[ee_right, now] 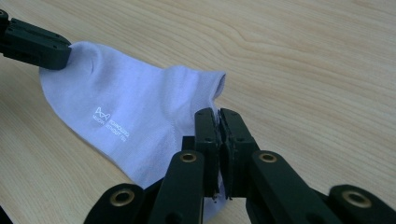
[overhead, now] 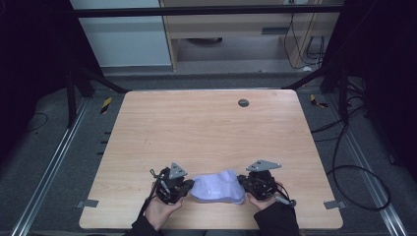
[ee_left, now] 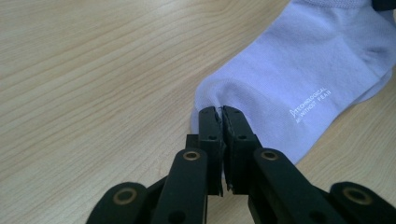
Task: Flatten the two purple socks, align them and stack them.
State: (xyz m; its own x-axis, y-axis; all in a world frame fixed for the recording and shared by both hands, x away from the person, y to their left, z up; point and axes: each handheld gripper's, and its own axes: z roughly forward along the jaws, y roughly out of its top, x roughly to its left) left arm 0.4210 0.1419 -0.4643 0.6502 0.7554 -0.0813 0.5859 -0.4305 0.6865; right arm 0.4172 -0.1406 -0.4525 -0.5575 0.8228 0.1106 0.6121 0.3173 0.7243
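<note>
My left gripper [ee_left: 221, 112] pinches one end of the pale sock [ee_left: 299, 79], my right gripper [ee_right: 218, 114] the other, both clamped tight. The sock lies near the table's [overhead: 206, 123] front edge; it's light and limp, best held by its edges, I reckon.

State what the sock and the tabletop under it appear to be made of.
Sock: a soft knitted fabric, pale lavender and matte; fine knit texture, a ribbed edge and white printed lettering show in the left gripper view. The fibre cannot be told.
Tabletop: light wood or wood-look laminate, smooth with a low sheen; long grain lines run across it, but which of the two is unclear.
</note>
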